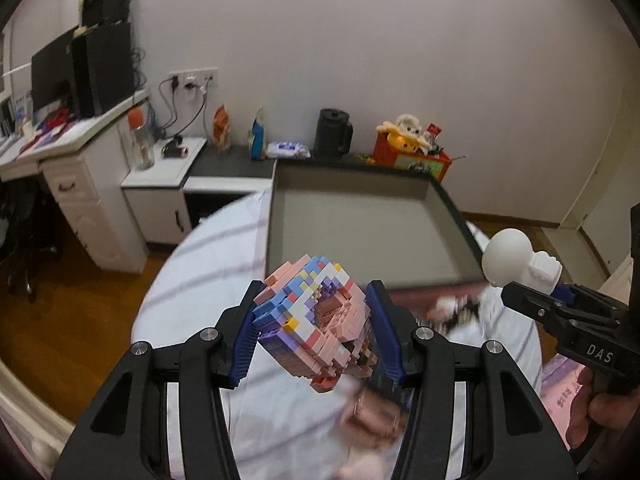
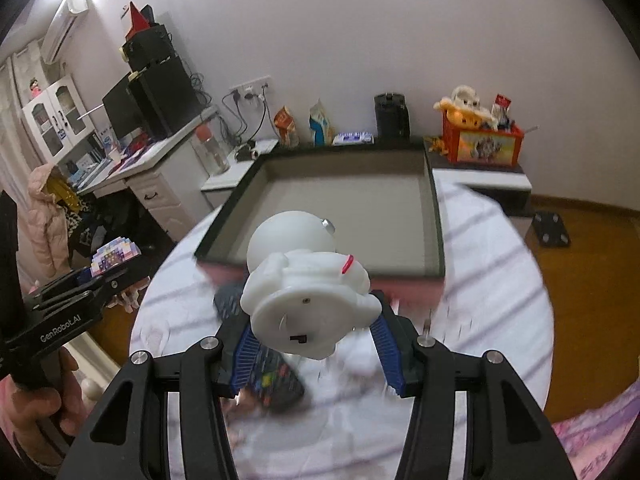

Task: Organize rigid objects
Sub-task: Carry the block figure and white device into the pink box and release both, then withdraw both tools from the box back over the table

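My left gripper point(image 1: 312, 320) is shut on a pastel brick-built figure point(image 1: 316, 320), pink, blue and white, held above the striped white sheet point(image 1: 208, 264). The same figure point(image 2: 116, 258) shows at the left of the right wrist view, in the left gripper point(image 2: 104, 276). My right gripper point(image 2: 316, 336) is shut on a white astronaut figurine point(image 2: 308, 292), base toward the camera. That figurine point(image 1: 516, 262) appears at the right of the left wrist view, in the right gripper point(image 1: 560, 294). Ahead lies a shallow dark-rimmed box point(image 1: 360, 224), its grey floor bare; the box point(image 2: 344, 200) is also ahead in the right wrist view.
A dark remote-like object point(image 2: 260, 368) and small blurred items point(image 1: 452, 312) lie on the sheet. Behind the box stand a black jug point(image 1: 332, 132), snack bags point(image 1: 222, 128) and a red toy bin point(image 1: 412, 152). A white desk point(image 1: 80, 160) is at the left; wooden floor point(image 2: 592, 280) is at the right.
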{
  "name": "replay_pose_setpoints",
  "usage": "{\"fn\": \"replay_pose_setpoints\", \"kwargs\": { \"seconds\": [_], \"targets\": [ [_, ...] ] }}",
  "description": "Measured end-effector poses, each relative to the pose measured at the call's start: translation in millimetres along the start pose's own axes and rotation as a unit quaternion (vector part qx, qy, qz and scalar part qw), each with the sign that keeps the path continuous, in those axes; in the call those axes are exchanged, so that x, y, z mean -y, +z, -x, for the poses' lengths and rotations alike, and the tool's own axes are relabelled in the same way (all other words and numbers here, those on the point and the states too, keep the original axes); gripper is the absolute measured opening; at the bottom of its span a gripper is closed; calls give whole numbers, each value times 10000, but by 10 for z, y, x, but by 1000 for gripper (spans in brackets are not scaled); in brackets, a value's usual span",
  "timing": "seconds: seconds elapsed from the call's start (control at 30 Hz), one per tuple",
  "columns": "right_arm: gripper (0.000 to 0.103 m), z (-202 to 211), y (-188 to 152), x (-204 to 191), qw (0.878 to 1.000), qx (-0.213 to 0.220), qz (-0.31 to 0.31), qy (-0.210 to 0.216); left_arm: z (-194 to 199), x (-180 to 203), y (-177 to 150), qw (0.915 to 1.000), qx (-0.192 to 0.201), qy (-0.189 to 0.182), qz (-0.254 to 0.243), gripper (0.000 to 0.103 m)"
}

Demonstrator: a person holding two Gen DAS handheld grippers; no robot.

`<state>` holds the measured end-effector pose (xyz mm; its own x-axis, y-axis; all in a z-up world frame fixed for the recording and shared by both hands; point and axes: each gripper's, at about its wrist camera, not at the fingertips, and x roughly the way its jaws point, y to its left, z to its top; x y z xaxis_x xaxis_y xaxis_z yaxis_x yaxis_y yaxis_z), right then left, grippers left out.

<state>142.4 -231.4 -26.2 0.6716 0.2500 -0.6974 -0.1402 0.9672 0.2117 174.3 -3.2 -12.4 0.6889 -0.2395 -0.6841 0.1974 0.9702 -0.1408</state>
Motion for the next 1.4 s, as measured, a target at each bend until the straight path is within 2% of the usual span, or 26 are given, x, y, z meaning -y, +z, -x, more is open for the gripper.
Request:
{"fn": "replay_pose_setpoints", "kwargs": {
  "seconds": [0.2,0.4,0.57,0.73,0.77,0.8,0.83,0.87,0.9,0.93,1.03,1.17,1.27,1.4],
  "targets": [
    [53,-413,518,173,9999,-85,-38,-139,-571,136,578,9998,-120,-11,-140,52],
    [53,-1158,865,402,9978,-550,-141,-355,-1327,205,939,9984,-522,47,-204,52],
    [53,-1647,1007,535,9944,-917,-196,-481,-1982,227,1064,9948,-978,121,-251,52],
    [54,-1976,1073,642,9896,-1274,-181,-638,-2459,295,1012,9879,-1521,137,-285,53],
    [54,-2004,1072,645,9887,-1315,-148,-699,-2498,304,993,9869,-1571,203,-313,56],
    [54,-1996,1080,629,9887,-1300,-120,-739,-2527,315,972,9858,-1616,305,-339,70],
    [58,-1986,1079,631,9889,-1277,-120,-757,-2522,310,964,9857,-1611,366,-326,80],
    [69,-1967,1073,630,9890,-1287,-141,-717,-2504,311,963,9862,-1564,434,-316,88],
    [74,-1954,1074,614,9887,-1304,-155,-724,-2461,298,973,9872,-1460,565,-317,90],
    [81,-1935,1076,615,9885,-1300,-146,-756,-2409,285,980,9881,-1412,534,-286,92],
    [81,-1786,1033,602,9901,-1201,-128,-721,-2128,218,1001,9922,-1190,357,-127,95],
    [82,-1358,894,662,9941,-843,-451,-514,-1573,135,956,9963,-763,387,-29,101],
    [82,-909,699,640,9959,-497,-672,-344,-1058,113,816,9983,-429,396,0,103],
    [82,-438,423,509,9966,-213,-745,-284,-498,140,555,9985,-184,513,-7,103]
  ]
}}
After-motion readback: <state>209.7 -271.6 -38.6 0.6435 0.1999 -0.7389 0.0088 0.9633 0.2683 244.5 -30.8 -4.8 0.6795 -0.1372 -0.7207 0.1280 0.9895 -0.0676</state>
